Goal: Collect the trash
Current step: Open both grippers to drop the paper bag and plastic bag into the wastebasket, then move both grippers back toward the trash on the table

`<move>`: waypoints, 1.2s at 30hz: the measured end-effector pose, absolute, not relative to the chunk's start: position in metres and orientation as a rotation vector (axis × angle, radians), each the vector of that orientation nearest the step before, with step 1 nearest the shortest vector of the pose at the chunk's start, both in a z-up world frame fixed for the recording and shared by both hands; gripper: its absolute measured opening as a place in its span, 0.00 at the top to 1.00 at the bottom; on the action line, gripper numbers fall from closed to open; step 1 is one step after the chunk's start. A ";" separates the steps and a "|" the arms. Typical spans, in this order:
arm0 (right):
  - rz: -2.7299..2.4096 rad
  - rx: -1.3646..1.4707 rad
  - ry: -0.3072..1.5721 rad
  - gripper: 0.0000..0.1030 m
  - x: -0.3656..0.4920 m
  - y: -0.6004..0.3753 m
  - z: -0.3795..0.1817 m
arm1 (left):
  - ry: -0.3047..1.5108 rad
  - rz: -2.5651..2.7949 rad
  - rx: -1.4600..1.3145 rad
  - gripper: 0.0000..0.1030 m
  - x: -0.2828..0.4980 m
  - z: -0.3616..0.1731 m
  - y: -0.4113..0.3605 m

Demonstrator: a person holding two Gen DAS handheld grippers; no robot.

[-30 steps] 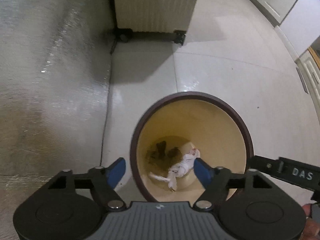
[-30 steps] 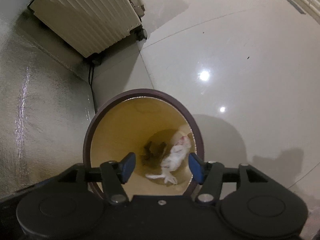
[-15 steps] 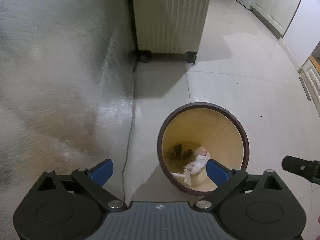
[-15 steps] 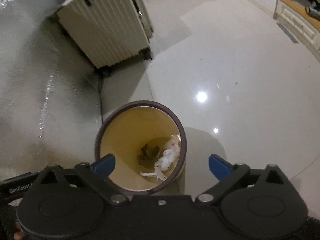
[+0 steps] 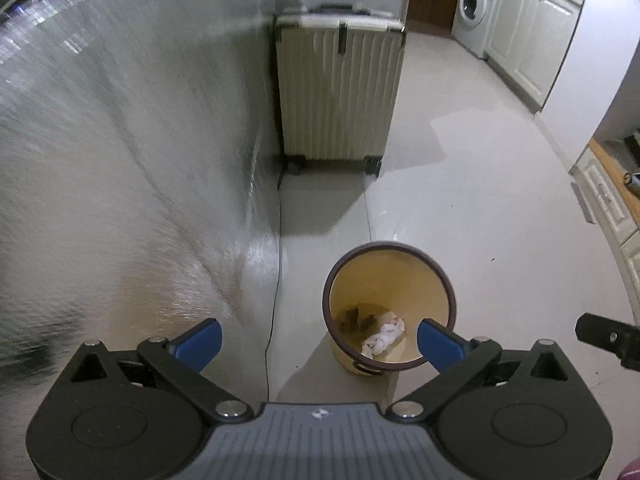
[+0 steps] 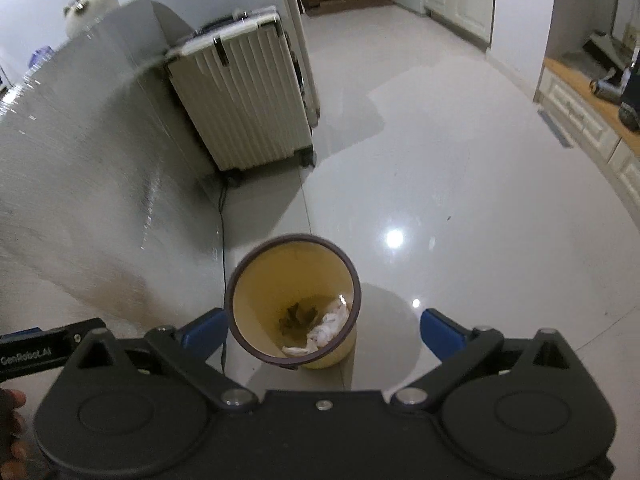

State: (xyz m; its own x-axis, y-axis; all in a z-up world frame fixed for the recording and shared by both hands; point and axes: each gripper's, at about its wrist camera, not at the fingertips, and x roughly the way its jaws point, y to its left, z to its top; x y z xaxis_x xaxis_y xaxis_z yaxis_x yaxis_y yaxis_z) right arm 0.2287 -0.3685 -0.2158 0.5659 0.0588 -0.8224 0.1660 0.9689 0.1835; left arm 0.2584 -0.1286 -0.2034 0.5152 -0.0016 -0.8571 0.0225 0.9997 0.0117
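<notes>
A yellow trash bin with a dark brown rim (image 5: 400,272) stands on the floor; it also shows in the right wrist view (image 6: 256,292). Crumpled white paper (image 5: 384,336) and dark scraps (image 5: 356,317) lie at its bottom, seen too in the right wrist view (image 6: 330,325). My left gripper (image 5: 318,342) is open and empty, high above the bin, which sits toward its right finger. My right gripper (image 6: 322,332) is open and empty, high above the bin.
A cream ribbed suitcase (image 5: 340,88) on wheels stands beyond the bin, also in the right wrist view (image 6: 240,100). A shiny silver-covered surface (image 5: 120,160) fills the left. A black cable (image 5: 276,260) runs along the floor. White cabinets (image 5: 528,32) and a washing machine (image 5: 474,4) stand far right.
Both grippers have risen well away from the bin and opened wider. The bin now looks much smaller and the suitcase and kitchen have come into view.
</notes>
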 end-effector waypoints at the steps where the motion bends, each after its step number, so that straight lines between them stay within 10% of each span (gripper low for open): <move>1: -0.067 0.250 0.959 0.00 0.223 -0.368 -0.208 | 1.016 -0.021 0.026 0.00 0.252 -0.193 -0.128; 36: 0.171 0.150 0.602 0.00 0.179 -0.243 0.012 | 0.621 0.129 -0.002 0.00 0.159 0.024 0.027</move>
State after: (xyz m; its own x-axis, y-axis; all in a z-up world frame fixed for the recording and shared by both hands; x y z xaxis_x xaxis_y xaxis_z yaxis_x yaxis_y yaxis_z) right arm 0.1788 -0.2432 0.0117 0.8111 0.2026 -0.5487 -0.1154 0.9751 0.1895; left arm 0.1595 0.0272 0.0241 0.8052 0.1202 -0.5807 -0.1213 0.9919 0.0371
